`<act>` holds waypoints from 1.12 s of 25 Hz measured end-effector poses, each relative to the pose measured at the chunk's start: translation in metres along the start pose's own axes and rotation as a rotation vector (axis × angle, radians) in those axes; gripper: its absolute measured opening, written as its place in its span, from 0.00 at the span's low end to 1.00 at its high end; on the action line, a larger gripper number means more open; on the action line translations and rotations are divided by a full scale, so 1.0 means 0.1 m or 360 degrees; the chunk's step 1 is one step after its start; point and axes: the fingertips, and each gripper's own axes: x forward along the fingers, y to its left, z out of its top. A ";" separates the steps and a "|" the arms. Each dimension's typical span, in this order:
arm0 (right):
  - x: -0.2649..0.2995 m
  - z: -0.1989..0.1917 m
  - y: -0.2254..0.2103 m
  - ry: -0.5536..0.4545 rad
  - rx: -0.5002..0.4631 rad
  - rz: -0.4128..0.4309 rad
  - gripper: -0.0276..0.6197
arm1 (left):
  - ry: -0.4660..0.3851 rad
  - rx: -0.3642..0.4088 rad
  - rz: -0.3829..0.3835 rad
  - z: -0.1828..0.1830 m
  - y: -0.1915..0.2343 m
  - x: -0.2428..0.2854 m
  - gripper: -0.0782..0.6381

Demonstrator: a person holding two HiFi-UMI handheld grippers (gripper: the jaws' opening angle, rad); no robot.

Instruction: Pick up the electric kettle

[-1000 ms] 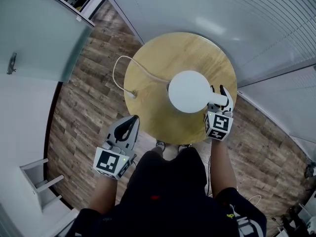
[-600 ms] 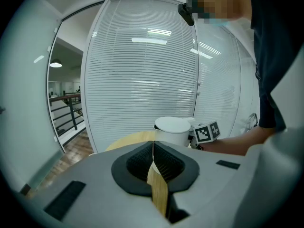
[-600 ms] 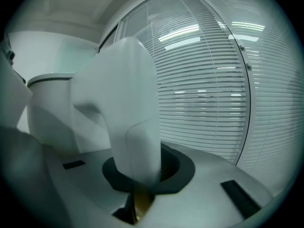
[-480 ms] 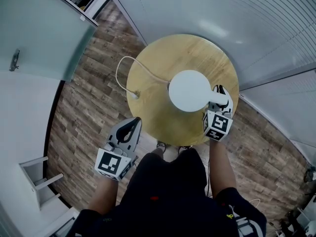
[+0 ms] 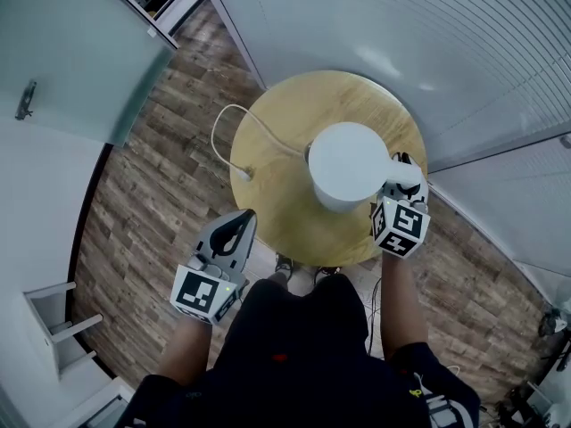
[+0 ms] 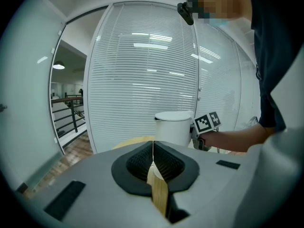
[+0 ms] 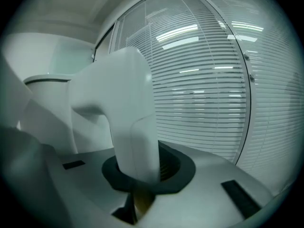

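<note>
The white electric kettle hangs just above the round wooden table, toward its right side. My right gripper is shut on the kettle's handle, which fills the gap between its jaws; the kettle's body stands left of it. My left gripper stays off the table's near left edge, shut with nothing in it. In the left gripper view the kettle and the right gripper's marker cube show ahead.
A white cord curls across the table's left part toward the kettle. Glass walls with blinds close the far and right sides. A white shelf unit stands on the wooden floor at lower left.
The right gripper's jaws closed on the kettle's handle and lifted it; the kettle now looks larger and closer. The left gripper has stayed in place.
</note>
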 end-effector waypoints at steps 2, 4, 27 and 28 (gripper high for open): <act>-0.08 0.09 0.02 0.0011 -0.0003 -0.0006 0.13 | -0.0022 -0.0001 -0.0012 0.04 0.03 -0.04 0.14; -0.17 0.16 0.02 0.0020 -0.0005 -0.0019 0.13 | -0.0054 -0.0001 -0.0025 0.10 0.04 -0.08 0.14; -1.81 0.99 0.31 -0.0002 0.0030 0.0021 0.13 | -0.0435 0.0114 -0.0301 0.83 -0.20 -0.51 0.14; -1.86 1.02 0.30 -0.0008 0.0045 0.0019 0.13 | -0.0442 0.0109 -0.0312 0.86 -0.22 -0.51 0.14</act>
